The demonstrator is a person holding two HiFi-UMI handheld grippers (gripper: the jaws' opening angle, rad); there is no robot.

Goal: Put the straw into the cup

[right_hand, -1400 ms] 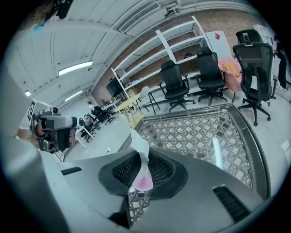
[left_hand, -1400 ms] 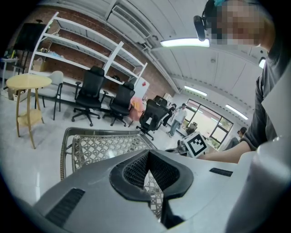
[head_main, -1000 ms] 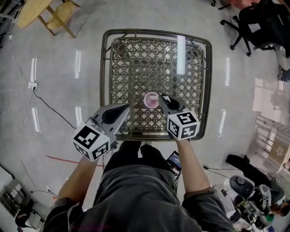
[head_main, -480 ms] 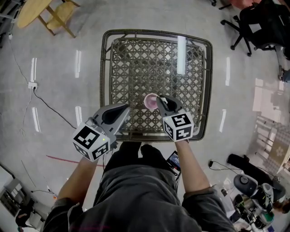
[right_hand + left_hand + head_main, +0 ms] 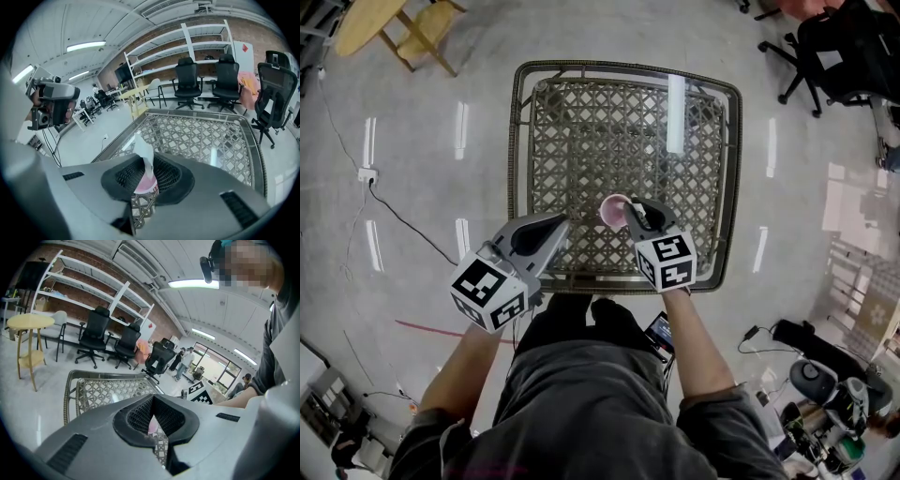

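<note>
- left gripper [image 5: 561, 223]: jaws pressed together, nothing between them; near the cup's left side, apart from it.
- right gripper [image 5: 634, 208]: jaws pinching the white straw [image 5: 143, 152]; just right of the cup.
- cup [image 5: 613, 210]: pink, upright.
- wicker table [image 5: 517, 141]: under the cup.
- step, as judged: bringing the straw to the cup's mouth.
- next: likely lower it in, then release.

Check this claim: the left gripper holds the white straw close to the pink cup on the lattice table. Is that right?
No, the side is wrong. The right gripper holds the white straw close to the pink cup on the lattice table, as the right gripper view shows. The left gripper is shut on nothing.
</note>
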